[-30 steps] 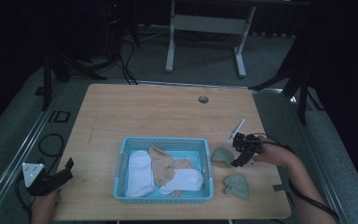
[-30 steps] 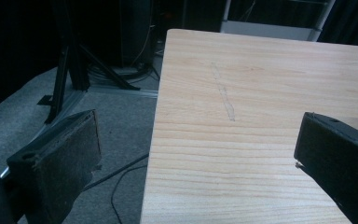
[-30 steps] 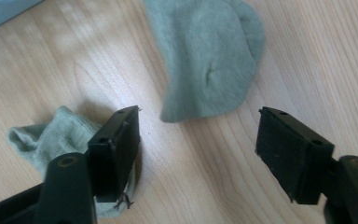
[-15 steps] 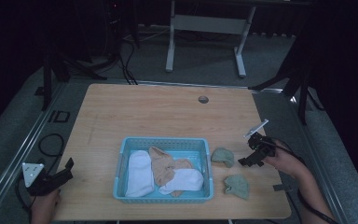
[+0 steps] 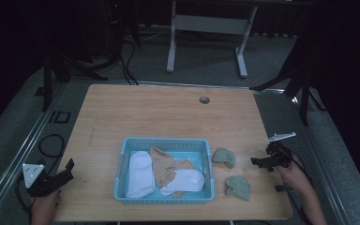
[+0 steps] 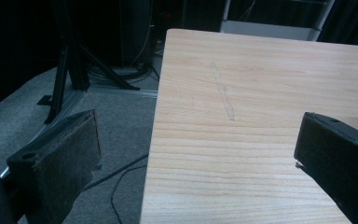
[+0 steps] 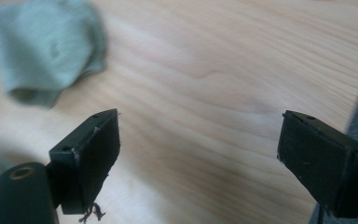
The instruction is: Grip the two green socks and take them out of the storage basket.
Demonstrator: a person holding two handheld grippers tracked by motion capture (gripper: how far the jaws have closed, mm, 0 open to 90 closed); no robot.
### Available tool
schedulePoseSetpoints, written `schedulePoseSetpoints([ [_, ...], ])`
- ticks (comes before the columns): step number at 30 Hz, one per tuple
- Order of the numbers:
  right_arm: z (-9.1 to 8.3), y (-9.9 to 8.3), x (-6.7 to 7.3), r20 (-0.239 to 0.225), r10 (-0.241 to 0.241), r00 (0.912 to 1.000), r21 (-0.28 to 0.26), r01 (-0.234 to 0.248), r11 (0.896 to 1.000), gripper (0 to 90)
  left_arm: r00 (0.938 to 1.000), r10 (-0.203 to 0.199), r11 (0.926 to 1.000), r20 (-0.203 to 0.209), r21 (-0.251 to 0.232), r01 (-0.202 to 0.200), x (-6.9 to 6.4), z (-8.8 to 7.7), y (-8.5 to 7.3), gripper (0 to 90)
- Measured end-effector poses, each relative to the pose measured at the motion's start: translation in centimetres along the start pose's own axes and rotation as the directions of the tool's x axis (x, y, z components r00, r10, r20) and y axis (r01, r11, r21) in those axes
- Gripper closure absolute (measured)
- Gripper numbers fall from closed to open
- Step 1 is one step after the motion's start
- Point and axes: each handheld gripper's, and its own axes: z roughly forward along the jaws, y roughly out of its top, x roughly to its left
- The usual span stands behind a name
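Socks in and beside a blue basket, both grippers idle.
Left gripper (image 5: 63, 171) spread wide, empty, at table's (image 5: 168, 112) near-left edge. Blue basket (image 5: 164, 143) holding white sock (image 5: 138, 173), tan sock (image 5: 161, 164), second white sock (image 5: 187, 180). Two green socks (image 5: 223, 156) (image 5: 238, 186) just right of it. Right gripper (image 5: 258, 161) spread, empty, near those.

a dim lab: wooden table (image 5: 168, 117), floor cables (image 5: 126, 56), black stands (image 5: 56, 70).
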Motion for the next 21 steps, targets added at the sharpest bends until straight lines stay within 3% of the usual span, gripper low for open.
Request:
schedulePoseSetpoints([
  [2, 0.1, -1.1, -0.3, 0.037, 0.062, 0.9974, -0.086, -0.058, 0.995, 12.4, 1.0000, -0.002, 1.0000, 0.001, 0.001, 0.002, 0.0, 0.0, 0.0, 0.7],
  [9, 0.6, -2.8, -0.3, 0.096, 0.136, 0.9861, -0.183, -0.117, 0.976, 11.5, 1.0000, 0.000, 1.0000, 0.001, -0.001, 0.000, 0.0, 0.0, 0.0, 0.7],
  [10, 0.7, -3.5, -0.4, 0.096, 0.173, 0.9803, -0.225, -0.148, 0.963, 11.5, 1.0000, 0.001, 1.0000, 0.002, -0.001, -0.001, 0.0, 0.0, 0.0, 0.7],
  [11, 0.7, -3.5, -0.4, 0.096, 0.173, 0.9803, -0.225, -0.148, 0.963, 11.5, 1.0000, 0.001, 1.0000, 0.002, -0.001, -0.001, 0.0, 0.0, 0.0, 0.7],
  [12, 0.8, -4.2, -0.4, 0.120, 0.202, 0.9720, -0.267, -0.164, 0.950, 11.1, 1.0000, 0.000, 1.0000, 0.002, -0.001, 0.000, 0.0, 0.0, 0.0, 0.7],
  [13, 0.8, -4.2, -0.4, 0.120, 0.202, 0.9720, -0.267, -0.164, 0.950, 11.1, 1.0000, 0.000, 1.0000, 0.002, -0.002, 0.000, 0.0, 0.0, 0.0, 0.7],
  [14, 0.9, -4.8, -0.4, 0.156, 0.220, 0.9629, -0.299, -0.166, 0.940, 10.9, 1.0000, 0.000, 1.0000, 0.003, -0.002, 0.000, 0.0, 0.0, 0.0, 0.7],
  [15, 0.9, -4.8, -0.4, 0.156, 0.220, 0.9629, -0.299, -0.166, 0.940, 10.9, 1.0000, -0.001, 1.0000, 0.003, -0.002, 0.001, 0.0, 0.0, 0.0, 0.7],
  [16, 0.7, -5.4, -0.3, 0.167, 0.242, 0.9558, -0.345, -0.173, 0.922, 10.9, 1.0000, 0.000, 1.0000, 0.003, -0.002, 0.000, 0.0, 0.0, 0.0, 0.7],
  [17, 0.7, -5.4, -0.3, 0.167, 0.242, 0.9558, -0.345, -0.173, 0.922, 10.9, 1.0000, 0.000, 1.0000, 0.003, -0.001, 0.000, 0.0, 0.0, 0.0, 0.7],
  [18, 0.4, -6.1, -0.1, 0.178, 0.270, 0.9462, -0.411, -0.178, 0.894, 10.9, 1.0000, 0.000, 1.0000, 0.003, -0.002, 0.000, 0.0, 0.0, 0.0, 0.7],
  [19, 0.4, -6.1, -0.1, 0.178, 0.270, 0.9462, -0.411, -0.178, 0.894, 10.9, 1.0000, 0.001, 1.0000, 0.004, -0.002, -0.001, 0.0, 0.0, 0.0, 0.7],
  [21, 0.2, -6.7, 0.1, 0.209, 0.299, 0.9312, -0.459, -0.176, 0.871, 10.9, 1.0000, 0.000, 1.0000, 0.003, -0.001, 0.000, 0.0, 0.0, 0.0, 0.7],
])
